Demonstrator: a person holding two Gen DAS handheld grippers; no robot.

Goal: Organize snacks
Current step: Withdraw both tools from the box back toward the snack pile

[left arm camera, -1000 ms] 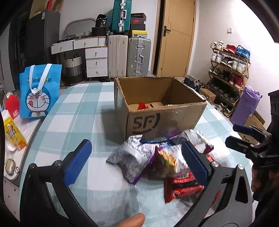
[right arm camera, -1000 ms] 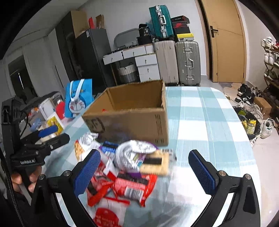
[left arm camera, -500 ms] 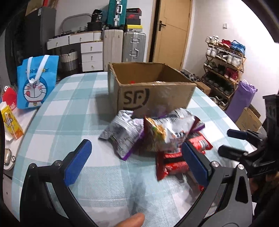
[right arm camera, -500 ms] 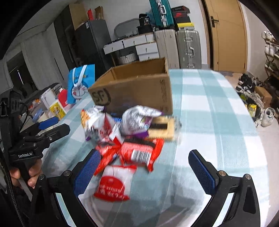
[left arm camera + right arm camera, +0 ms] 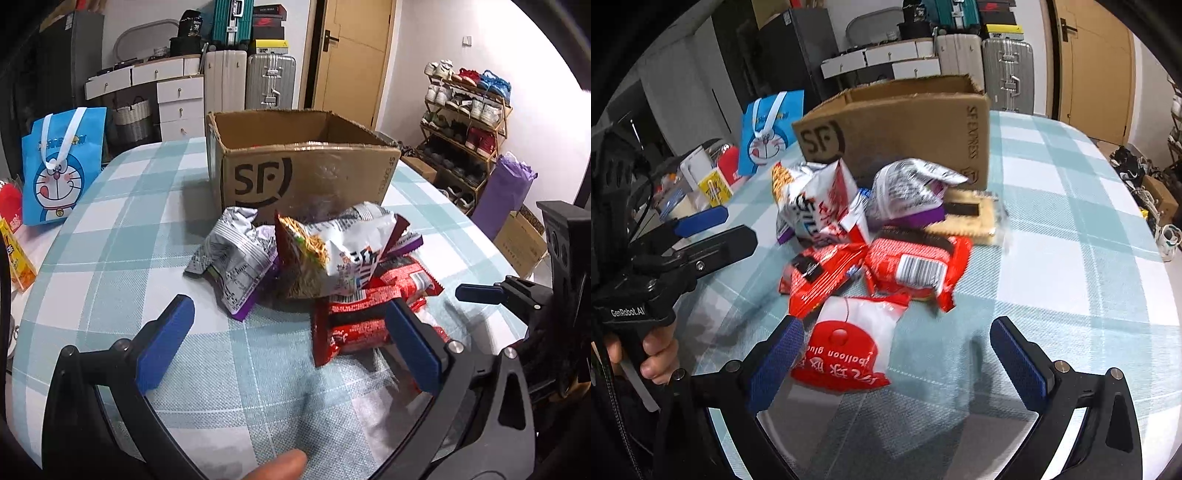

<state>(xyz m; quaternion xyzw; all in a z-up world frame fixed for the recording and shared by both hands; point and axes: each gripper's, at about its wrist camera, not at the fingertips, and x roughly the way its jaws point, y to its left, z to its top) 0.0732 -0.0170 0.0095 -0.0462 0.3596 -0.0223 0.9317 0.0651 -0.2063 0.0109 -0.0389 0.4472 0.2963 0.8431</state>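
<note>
**Snack pile in front of the open box, both grippers empty**

On the checked tablecloth (image 5: 110, 236) a heap of snack packets lies just near of the open cardboard box (image 5: 306, 177) marked SF. In the left wrist view a silver-and-purple packet (image 5: 232, 258) sits at the left of the heap, a noodle packet (image 5: 332, 254) leans upright in the middle against the box front, and red packets (image 5: 369, 310) lie under and to the right of it. The right wrist view adds a red-and-white packet (image 5: 849, 339) nearest the camera and a tan biscuit pack (image 5: 967, 218) on the far right of the pile — the picture is slightly blurred there.

The left gripper (image 5: 291, 343) is spread wide with nothing between its blue pads; its right pad overlaps the red packets in the picture, but contact cannot be judged. The right gripper (image 5: 897, 362) is likewise wide apart and grasps nothing, its left pad just beside the red-and-white packet. A blue cartoon bag (image 5: 61, 166) stands at the table's far left.
</note>
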